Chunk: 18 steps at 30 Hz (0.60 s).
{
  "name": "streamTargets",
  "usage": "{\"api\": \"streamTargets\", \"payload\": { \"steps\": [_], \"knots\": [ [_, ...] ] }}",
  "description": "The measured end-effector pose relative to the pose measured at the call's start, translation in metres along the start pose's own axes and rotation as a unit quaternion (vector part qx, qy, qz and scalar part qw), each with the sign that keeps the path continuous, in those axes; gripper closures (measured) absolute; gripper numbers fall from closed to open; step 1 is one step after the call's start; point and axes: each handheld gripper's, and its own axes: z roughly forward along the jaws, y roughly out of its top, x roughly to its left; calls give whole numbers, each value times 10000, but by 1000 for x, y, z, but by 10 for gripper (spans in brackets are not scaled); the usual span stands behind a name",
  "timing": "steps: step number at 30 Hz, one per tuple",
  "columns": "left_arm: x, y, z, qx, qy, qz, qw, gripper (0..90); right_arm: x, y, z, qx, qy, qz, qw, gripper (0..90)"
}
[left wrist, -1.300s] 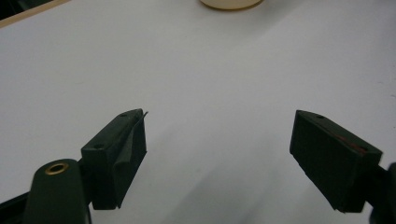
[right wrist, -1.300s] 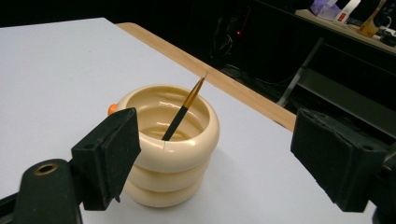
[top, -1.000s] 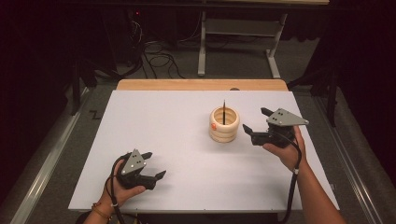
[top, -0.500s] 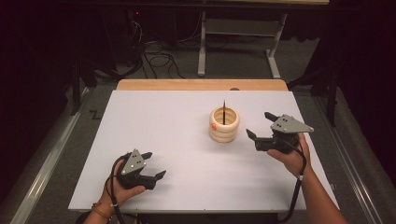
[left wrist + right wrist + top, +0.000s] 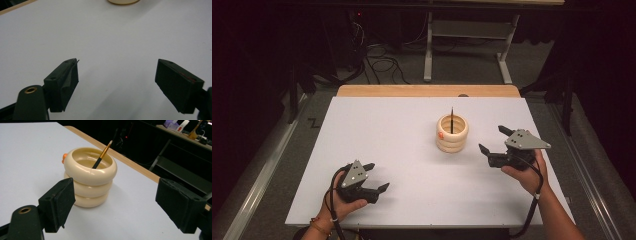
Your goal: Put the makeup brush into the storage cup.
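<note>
The high view looked forward and down from above the person's side, taking in the whole white table (image 5: 412,150) and the dark floor beyond. The left gripper view sat low and close over the table, facing across bare surface toward the cream ringed holder (image 5: 123,1) at its top edge. The right gripper view faced the same holder from nearby, with the table's wooden far edge (image 5: 130,161) behind it.
</note>
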Motion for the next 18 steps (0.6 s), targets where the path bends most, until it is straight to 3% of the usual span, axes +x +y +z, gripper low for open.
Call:
{"api": "streamTargets", "payload": {
  "steps": [18],
  "knots": [
    [-1, 0, 1, 30, -13, 24, 10000, 198, 0, -16, -15, 114, -68, -130, 9998, 170]
  ]
}}
